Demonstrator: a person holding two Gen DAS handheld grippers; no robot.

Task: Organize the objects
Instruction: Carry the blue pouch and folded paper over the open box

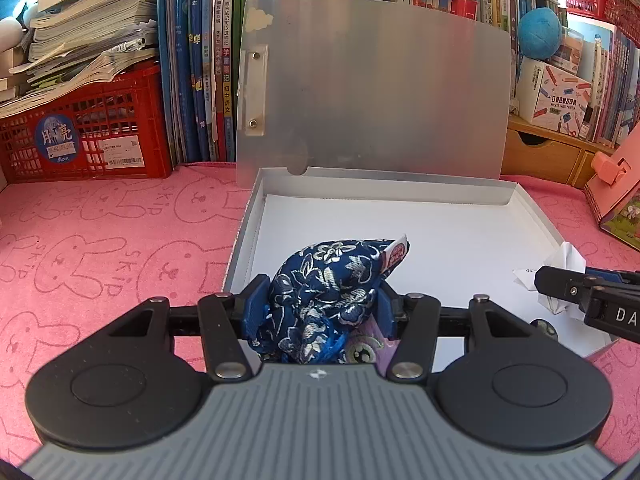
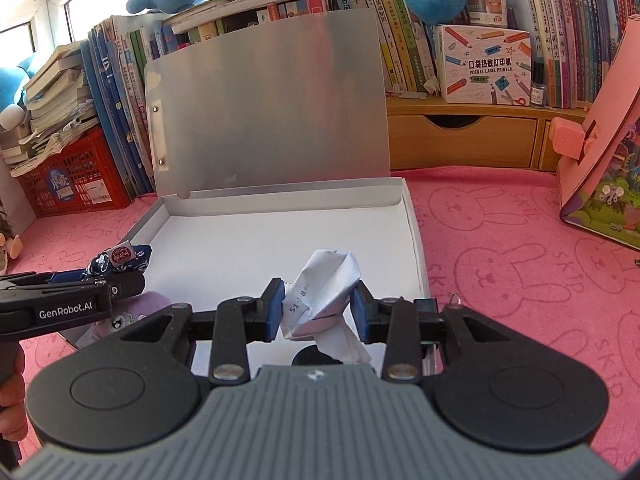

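On the pink table [image 1: 100,220] lies a grey box [image 2: 414,232] with its lid [image 2: 272,120] standing upright against books [image 1: 200,60]. Over its left part the left tool [image 1: 320,304] clenches a blue pouch [image 1: 328,280]. Over its right part the right tool [image 2: 318,306] clenches a crumpled paper [image 2: 324,288].

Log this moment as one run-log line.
left gripper: shut on blue floral pouch | right gripper: shut on folded paper | both over open grey box
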